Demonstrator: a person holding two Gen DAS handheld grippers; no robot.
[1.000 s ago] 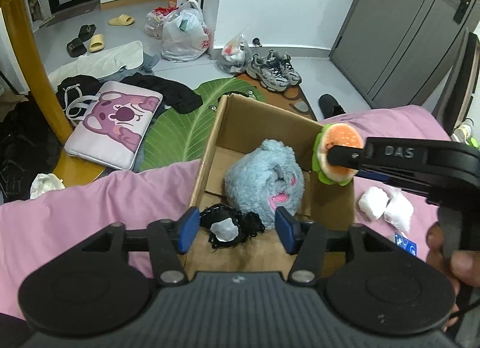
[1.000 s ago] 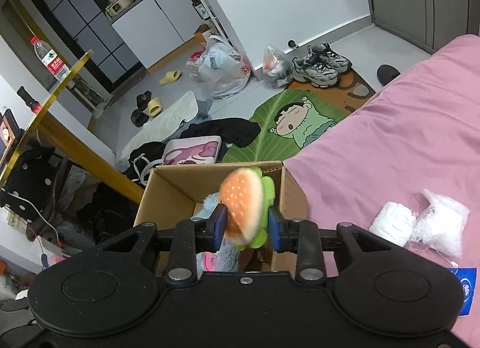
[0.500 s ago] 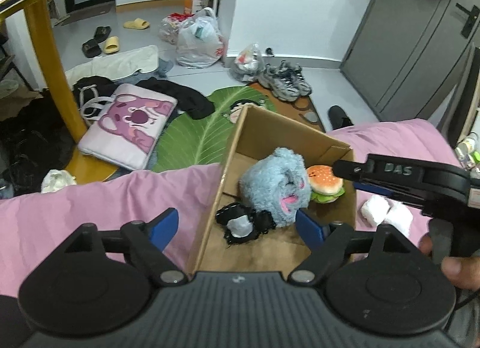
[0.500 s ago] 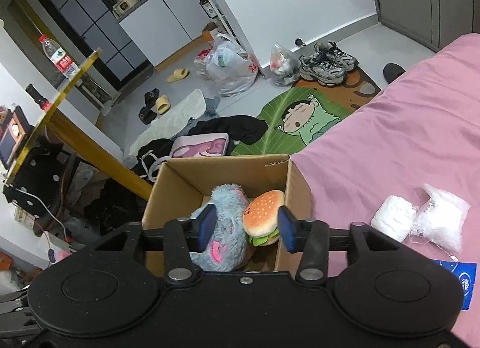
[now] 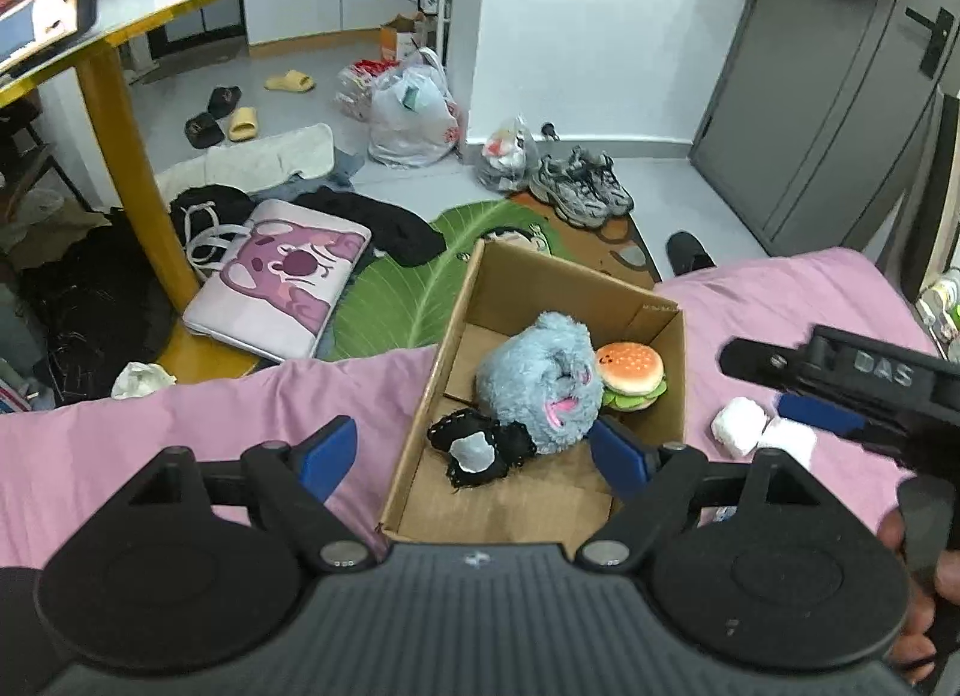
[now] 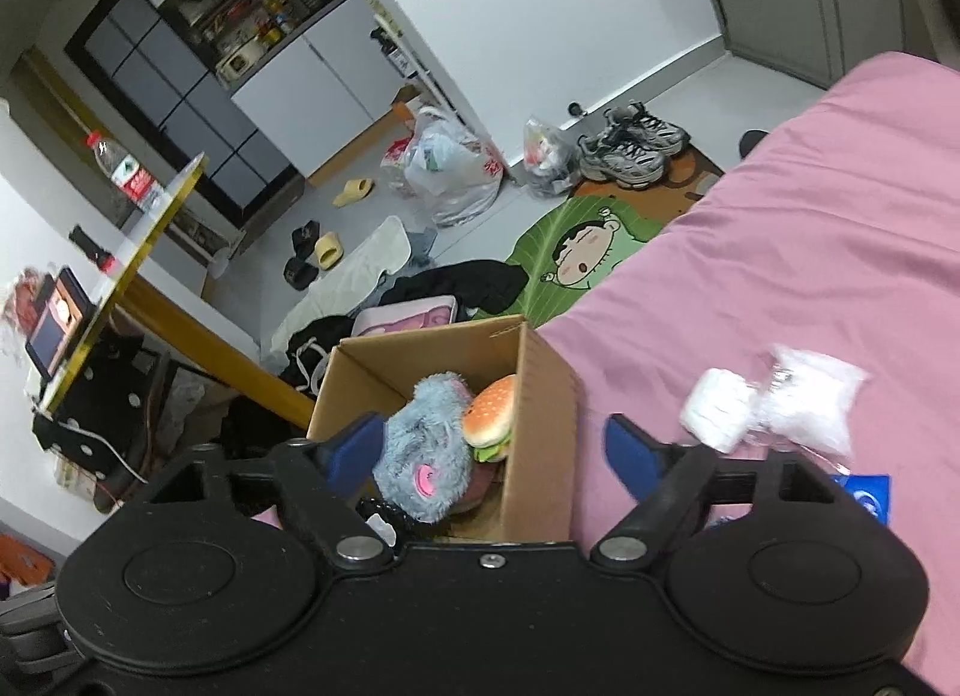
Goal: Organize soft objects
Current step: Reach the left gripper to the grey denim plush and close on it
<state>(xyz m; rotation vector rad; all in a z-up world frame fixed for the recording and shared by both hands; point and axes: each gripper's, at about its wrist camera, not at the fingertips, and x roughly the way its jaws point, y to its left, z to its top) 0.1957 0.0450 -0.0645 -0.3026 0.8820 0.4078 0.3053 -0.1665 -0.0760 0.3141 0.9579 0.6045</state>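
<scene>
An open cardboard box (image 5: 570,288) sits on the pink bed. Inside it lie a fluffy blue plush (image 5: 540,378), a burger plush (image 5: 630,372) against its right side, and a black lacy item (image 5: 480,450) in front. My left gripper (image 5: 473,426) hovers open above the box's near end, holding nothing. In the right wrist view my right gripper (image 6: 493,423) is over the box's right wall (image 6: 540,438), its jaws opening and empty, with the blue plush (image 6: 420,450) and burger (image 6: 489,414) below. Two white soft packets (image 5: 741,426) lie on the sheet to the right of the box.
The pink sheet (image 5: 150,432) spreads on both sides of the box. A blue label (image 6: 864,495) lies near the white packets (image 6: 717,411). Beyond the bed edge the floor holds a pink laptop sleeve (image 5: 282,282), a green leaf mat (image 5: 408,288), sneakers (image 5: 582,192) and a yellow table leg (image 5: 132,168).
My right gripper opened and let go of the burger, which now lies in the box beside the blue plush, and it moved right. My left gripper opened wider and rose.
</scene>
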